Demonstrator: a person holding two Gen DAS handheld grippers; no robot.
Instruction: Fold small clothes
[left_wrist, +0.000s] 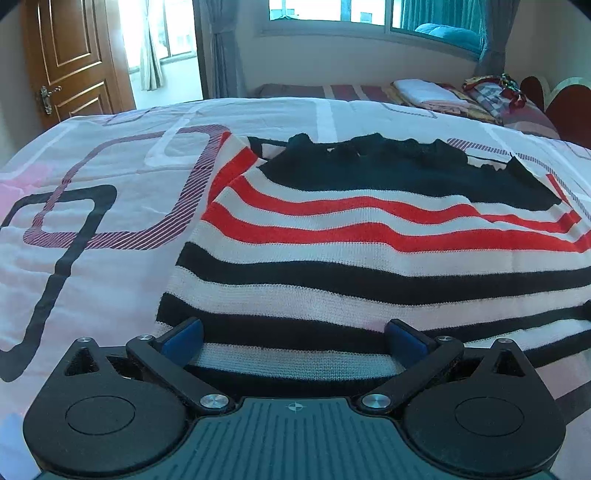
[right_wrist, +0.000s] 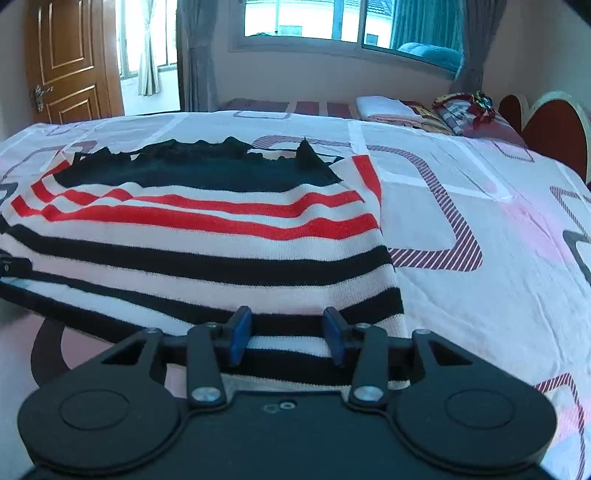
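A knit garment (left_wrist: 369, 236) with white, black and red stripes and a black top part lies spread flat on the bed cover (left_wrist: 92, 258). My left gripper (left_wrist: 293, 339) stands wide open over the near hem, towards the garment's left side; its blue pads (left_wrist: 184, 339) are far apart and press on nothing. In the right wrist view the same garment (right_wrist: 207, 236) fills the left half. My right gripper (right_wrist: 286, 332) sits at the near hem by the garment's right edge, jaws partly apart. Striped cloth lies between its blue pads (right_wrist: 240, 332), which do not squeeze it.
The bed cover (right_wrist: 480, 258) is white and pink with rounded square outlines. Beyond it lies a second bed (left_wrist: 369, 90) with folded laundry (right_wrist: 391, 107) and a red headboard (right_wrist: 554, 133). A wooden door (left_wrist: 70, 59) stands at the back left and a window (right_wrist: 314, 18) behind.
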